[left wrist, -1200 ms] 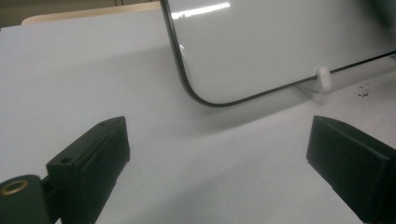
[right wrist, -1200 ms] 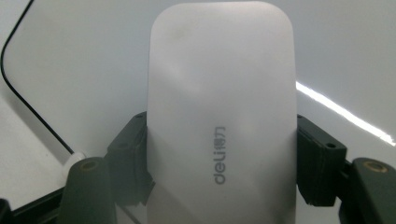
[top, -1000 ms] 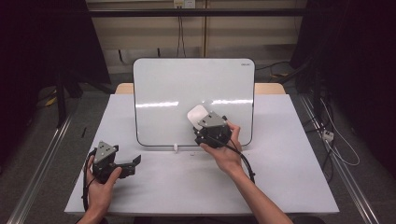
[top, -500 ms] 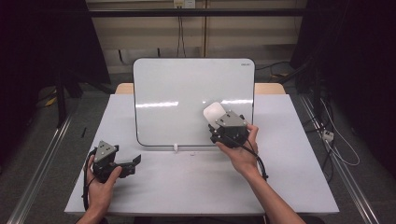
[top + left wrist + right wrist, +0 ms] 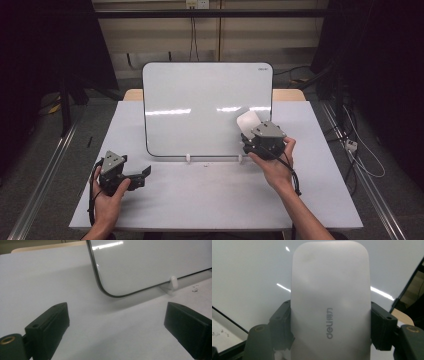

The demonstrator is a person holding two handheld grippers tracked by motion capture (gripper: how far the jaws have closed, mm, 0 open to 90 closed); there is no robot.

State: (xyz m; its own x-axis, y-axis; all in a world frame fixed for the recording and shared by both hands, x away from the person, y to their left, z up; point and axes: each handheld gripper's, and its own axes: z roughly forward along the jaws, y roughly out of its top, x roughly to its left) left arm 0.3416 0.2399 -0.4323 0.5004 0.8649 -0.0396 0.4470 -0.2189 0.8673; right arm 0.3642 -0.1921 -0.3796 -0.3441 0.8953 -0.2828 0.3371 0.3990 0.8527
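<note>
A white whiteboard (image 5: 200,110) with a dark rim stands upright on small white feet at the middle of the table (image 5: 210,200). My right gripper (image 5: 252,131) is shut on a white board eraser (image 5: 248,121) and holds it against the board's lower right part. In the right gripper view the eraser (image 5: 330,302), marked "deli", sits clamped between the two black jaws in front of the board (image 5: 249,277). My left gripper (image 5: 142,175) rests low over the table at the front left, open, with nothing between its jaws (image 5: 115,322). The left gripper view shows the board's lower corner (image 5: 150,265).
The table's white top reaches to a wooden edge (image 5: 290,94) behind the board. A small white foot (image 5: 173,282) holds the board's lower rim. Dark floor, rails and cables (image 5: 360,150) lie around the table.
My right gripper has slid the eraser to the right along the board's lower part. The left gripper has stayed where it was.
</note>
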